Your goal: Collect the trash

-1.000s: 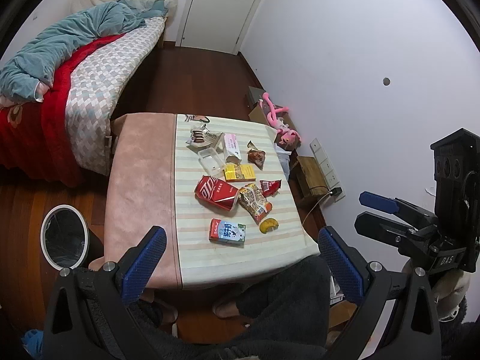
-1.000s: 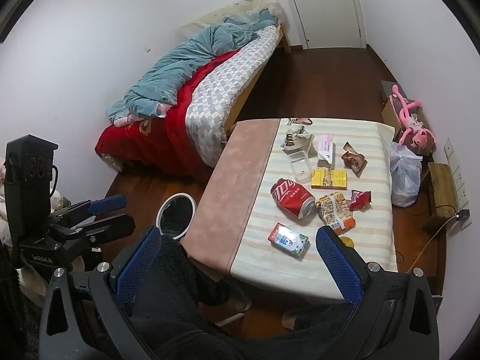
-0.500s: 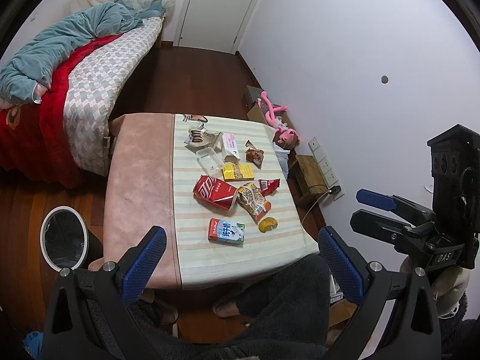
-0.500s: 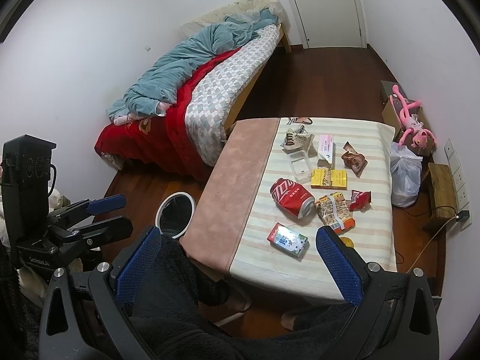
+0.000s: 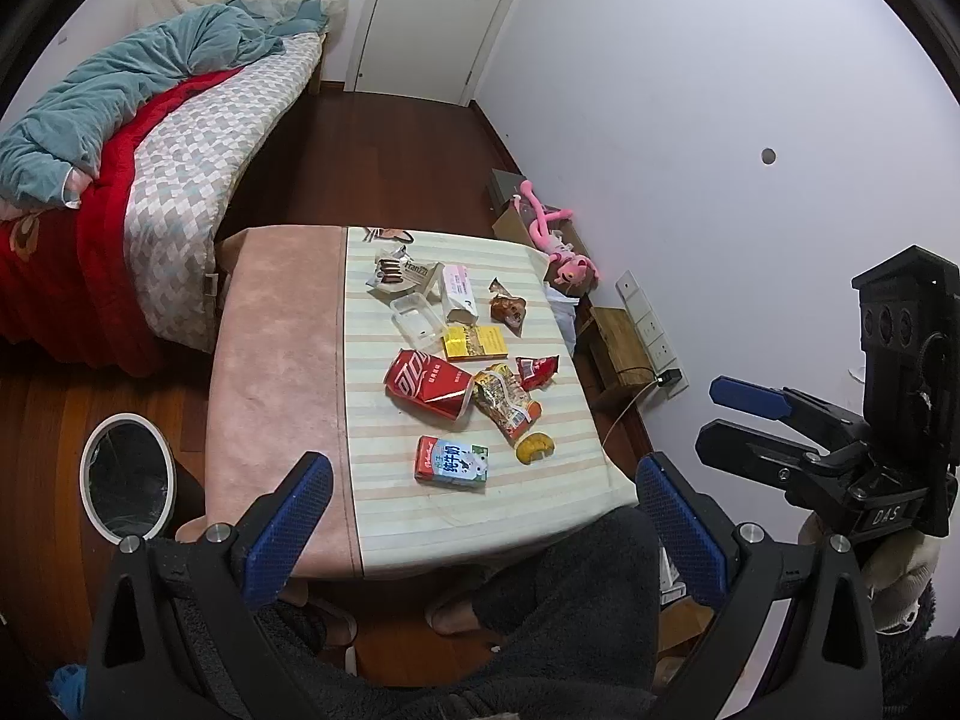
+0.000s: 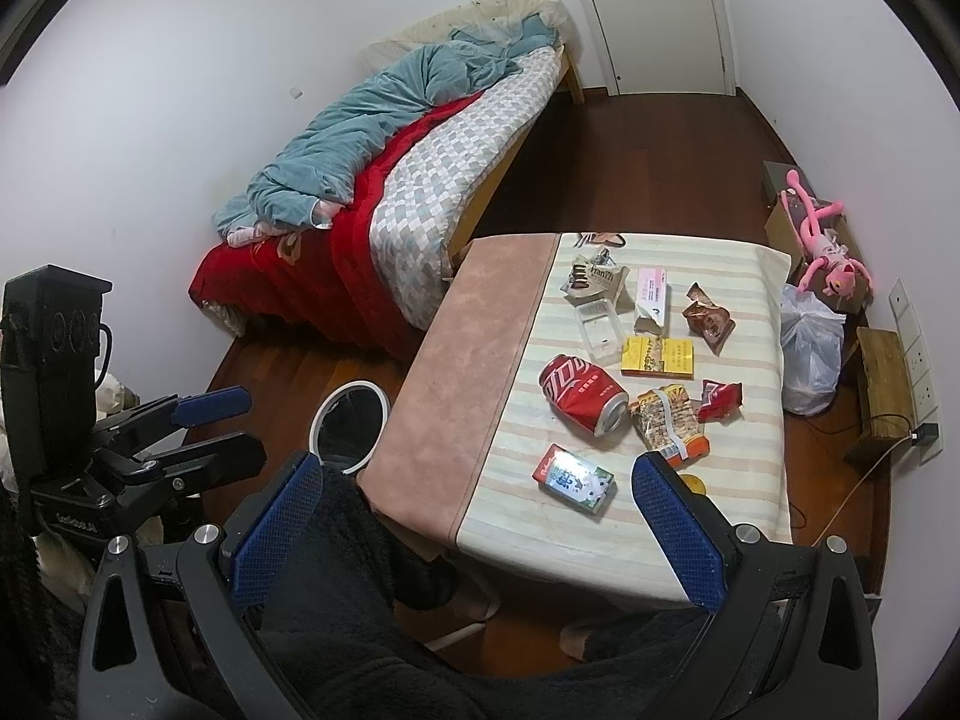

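Observation:
Trash lies on the striped half of the table [image 5: 276, 372]: a crushed red cola can [image 5: 429, 383] [image 6: 582, 393], a milk carton [image 5: 451, 461] [image 6: 573, 478], a snack wrapper [image 5: 504, 402], a small red wrapper [image 5: 536, 371], a yellow box [image 5: 475, 342], a clear plastic tray [image 5: 416, 319], a white-pink box [image 5: 459, 294], a brown wrapper [image 5: 507, 309] and a cookie pack [image 5: 405, 273]. My left gripper [image 5: 480, 516] [image 6: 210, 426] hangs open, high above the near table edge. My right gripper [image 6: 477, 516] [image 5: 750, 420] is open too, holding nothing.
A white-rimmed bin [image 5: 123, 483] [image 6: 351, 426] with a black liner stands on the floor left of the table. A bed [image 5: 150, 150] fills the far left. A pink plush toy [image 5: 555, 246], a white bag [image 6: 810, 354] and a wooden stool [image 5: 621, 348] sit by the right wall. The person's dark-clad legs [image 5: 570, 600] are under me.
Almost nothing: both grippers stay open and high over the near table edge, with only a slight drift of the views. The trash has not moved.

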`<state>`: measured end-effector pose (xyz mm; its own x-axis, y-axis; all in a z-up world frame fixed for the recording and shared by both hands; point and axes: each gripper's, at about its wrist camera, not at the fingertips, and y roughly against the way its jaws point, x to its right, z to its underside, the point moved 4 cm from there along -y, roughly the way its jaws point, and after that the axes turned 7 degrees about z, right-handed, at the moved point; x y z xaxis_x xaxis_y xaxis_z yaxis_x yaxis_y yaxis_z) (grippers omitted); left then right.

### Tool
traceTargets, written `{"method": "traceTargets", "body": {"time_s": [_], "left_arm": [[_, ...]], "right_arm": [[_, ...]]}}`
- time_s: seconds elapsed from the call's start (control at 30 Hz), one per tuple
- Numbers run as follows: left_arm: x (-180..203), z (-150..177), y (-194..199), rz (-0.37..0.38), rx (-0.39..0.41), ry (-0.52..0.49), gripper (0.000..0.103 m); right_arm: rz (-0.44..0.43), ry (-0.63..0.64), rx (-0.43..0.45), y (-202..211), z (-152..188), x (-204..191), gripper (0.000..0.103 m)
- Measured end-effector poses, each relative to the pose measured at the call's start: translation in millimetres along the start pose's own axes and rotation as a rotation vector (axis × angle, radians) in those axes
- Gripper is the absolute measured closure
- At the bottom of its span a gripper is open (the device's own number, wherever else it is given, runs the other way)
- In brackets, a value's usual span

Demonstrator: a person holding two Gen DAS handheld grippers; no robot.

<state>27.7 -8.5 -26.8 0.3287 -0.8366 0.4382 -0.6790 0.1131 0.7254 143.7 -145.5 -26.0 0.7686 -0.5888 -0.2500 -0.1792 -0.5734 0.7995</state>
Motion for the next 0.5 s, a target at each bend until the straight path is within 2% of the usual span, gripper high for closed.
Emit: {"method": "traceTargets", "body": {"time_s": [0.5], "left_arm": [[0.7,-0.1,-0.8,0.0,-0.001,0.0,0.0]], "right_arm": [[0.003,0.004,0.0,-0.1,-0.6,0.2,0.0]]}}
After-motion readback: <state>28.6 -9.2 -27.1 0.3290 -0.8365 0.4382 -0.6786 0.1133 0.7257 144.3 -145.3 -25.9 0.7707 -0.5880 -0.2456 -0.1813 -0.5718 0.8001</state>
